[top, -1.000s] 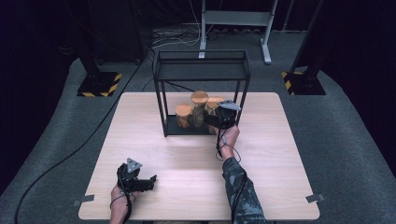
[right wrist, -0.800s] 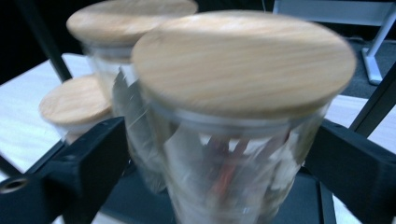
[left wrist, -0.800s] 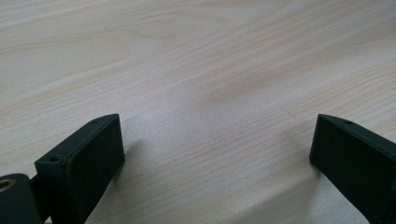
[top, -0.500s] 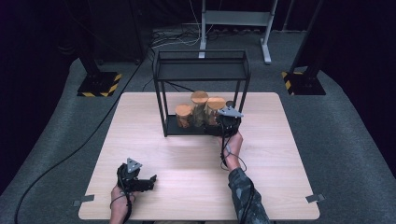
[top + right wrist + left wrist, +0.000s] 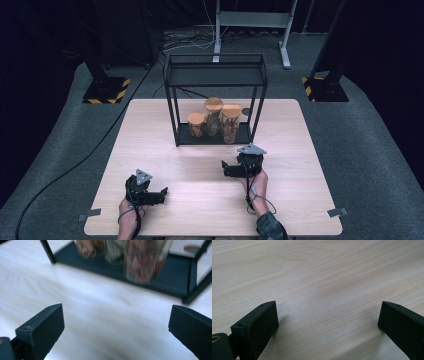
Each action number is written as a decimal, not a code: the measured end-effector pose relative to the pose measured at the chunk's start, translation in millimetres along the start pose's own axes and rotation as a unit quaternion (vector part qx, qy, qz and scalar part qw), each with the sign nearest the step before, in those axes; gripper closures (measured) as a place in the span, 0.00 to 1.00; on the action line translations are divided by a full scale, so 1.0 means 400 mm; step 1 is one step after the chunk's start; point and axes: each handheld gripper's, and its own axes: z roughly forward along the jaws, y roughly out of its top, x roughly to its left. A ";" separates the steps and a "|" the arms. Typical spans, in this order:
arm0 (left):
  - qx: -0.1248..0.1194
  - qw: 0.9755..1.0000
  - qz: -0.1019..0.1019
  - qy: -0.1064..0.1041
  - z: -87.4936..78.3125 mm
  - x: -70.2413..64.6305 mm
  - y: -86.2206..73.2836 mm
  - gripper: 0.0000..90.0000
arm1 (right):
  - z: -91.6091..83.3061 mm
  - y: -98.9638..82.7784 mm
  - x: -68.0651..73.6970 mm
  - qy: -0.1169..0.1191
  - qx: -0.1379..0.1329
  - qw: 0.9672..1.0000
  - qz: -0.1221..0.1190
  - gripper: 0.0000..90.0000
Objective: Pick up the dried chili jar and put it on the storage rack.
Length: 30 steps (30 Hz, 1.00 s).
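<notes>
1. Rack point(image 5: 215, 75) of black metal stands upright at the far middle of your table point(image 5: 150, 130); take it as the landmark.
2. Three glass jars with wooden lids stand on the rack's bottom shelf point(image 5: 240, 135): a short jar point(image 5: 196, 124) at its left, a tall jar point(image 5: 213, 115) in the middle, a second tall jar point(image 5: 231, 122) at the right, nearest the front edge. They stand close together; whether they touch, you cannot tell.
3. Your right gripper point(image 5: 234, 168) sits just in front of the rack's right half, down near the table. In the right gripper view its jaws stand wide apart with nothing between them, and the blurred jars show ahead on the shelf.
4. Your left gripper point(image 5: 159, 192) lies well in front of the rack's left post, near the table's front edge. In the left gripper view its jaws are apart over bare wood, holding nothing.
5. A small dark disc point(image 5: 245, 111) lies on the table just behind the rack's right side.
</notes>
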 end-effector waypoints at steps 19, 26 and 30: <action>0.000 1.000 0.000 -0.001 0.000 0.000 0.000 0.03 | -0.076 -0.161 -0.016 0.004 0.049 0.999 0.010 0.00; 0.000 1.000 0.001 -0.001 0.000 0.000 0.000 0.03 | -0.075 -0.163 -0.024 0.013 0.061 0.998 0.015 0.00; 0.000 1.000 0.001 -0.001 0.000 0.000 0.000 0.03 | -0.075 -0.163 -0.025 0.013 0.061 0.998 0.017 0.01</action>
